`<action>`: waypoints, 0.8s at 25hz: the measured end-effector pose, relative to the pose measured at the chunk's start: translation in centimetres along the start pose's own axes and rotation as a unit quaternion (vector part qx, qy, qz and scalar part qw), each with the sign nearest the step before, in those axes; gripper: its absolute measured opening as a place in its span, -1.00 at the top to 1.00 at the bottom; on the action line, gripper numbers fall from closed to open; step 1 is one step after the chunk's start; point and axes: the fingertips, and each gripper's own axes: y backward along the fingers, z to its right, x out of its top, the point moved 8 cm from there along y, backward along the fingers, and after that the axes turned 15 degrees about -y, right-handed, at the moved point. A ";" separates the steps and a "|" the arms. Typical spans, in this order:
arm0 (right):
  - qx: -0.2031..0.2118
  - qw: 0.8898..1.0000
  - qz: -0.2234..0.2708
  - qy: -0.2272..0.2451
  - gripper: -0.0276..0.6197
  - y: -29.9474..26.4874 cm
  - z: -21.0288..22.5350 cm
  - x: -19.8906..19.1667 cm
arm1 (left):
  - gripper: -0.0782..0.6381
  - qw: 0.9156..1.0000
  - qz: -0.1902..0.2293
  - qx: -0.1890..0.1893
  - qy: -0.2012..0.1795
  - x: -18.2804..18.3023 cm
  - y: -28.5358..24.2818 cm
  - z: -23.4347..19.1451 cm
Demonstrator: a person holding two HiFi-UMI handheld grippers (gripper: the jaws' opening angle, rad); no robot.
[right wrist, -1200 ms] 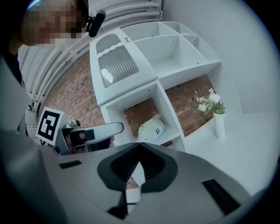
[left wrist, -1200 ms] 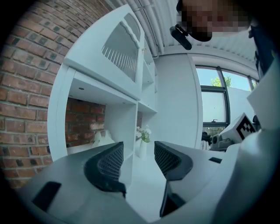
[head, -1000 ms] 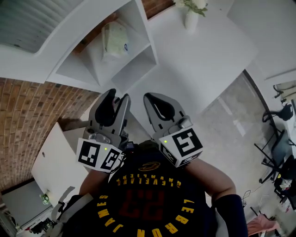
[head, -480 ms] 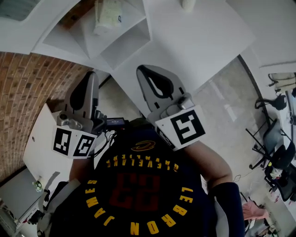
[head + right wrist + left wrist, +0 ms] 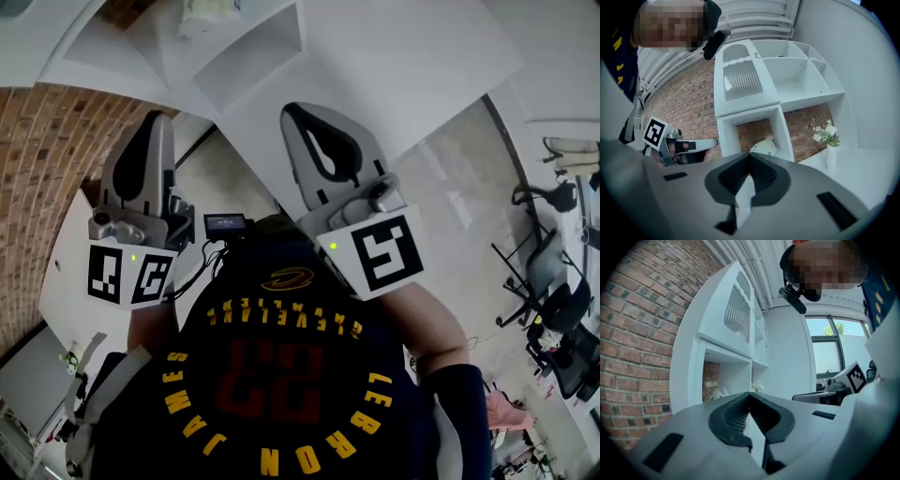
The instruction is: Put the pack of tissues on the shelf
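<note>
The pack of tissues (image 5: 208, 7) lies in a lower compartment of the white shelf (image 5: 248, 56), at the top edge of the head view. In the right gripper view the pack (image 5: 765, 146) shows pale and rounded just above my jaws, against a brick back wall. My left gripper (image 5: 157, 119) is shut and empty, low on the left beside the brick wall, well short of the shelf. My right gripper (image 5: 299, 111) is also shut with nothing in it, over the white table's near edge. In their own views, the left gripper (image 5: 750, 395) and right gripper (image 5: 750, 154) both have their jaws closed together.
A white table (image 5: 403, 66) runs right of the shelf, with a white vase of flowers (image 5: 830, 158) on it. A brick wall (image 5: 37, 159) stands at the left. Office chairs (image 5: 562, 319) are on the floor far right. A small screen (image 5: 225, 223) hangs at the person's chest.
The left gripper has shut and swung out to the left. Both grippers have drawn back from the shelf, which has slid toward the top edge with the pack still in it.
</note>
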 end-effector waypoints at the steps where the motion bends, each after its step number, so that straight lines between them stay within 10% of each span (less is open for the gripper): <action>1: 0.000 1.000 -0.002 0.000 0.90 0.0 0.0 0.0 | 0.77 1.000 -0.001 0.002 0.000 0.0 0.0 -0.1; 20: 0.011 1.000 -0.015 -0.010 0.90 -0.7 0.9 -0.7 | 0.77 1.000 -0.017 0.000 0.005 -0.9 -0.9 0.2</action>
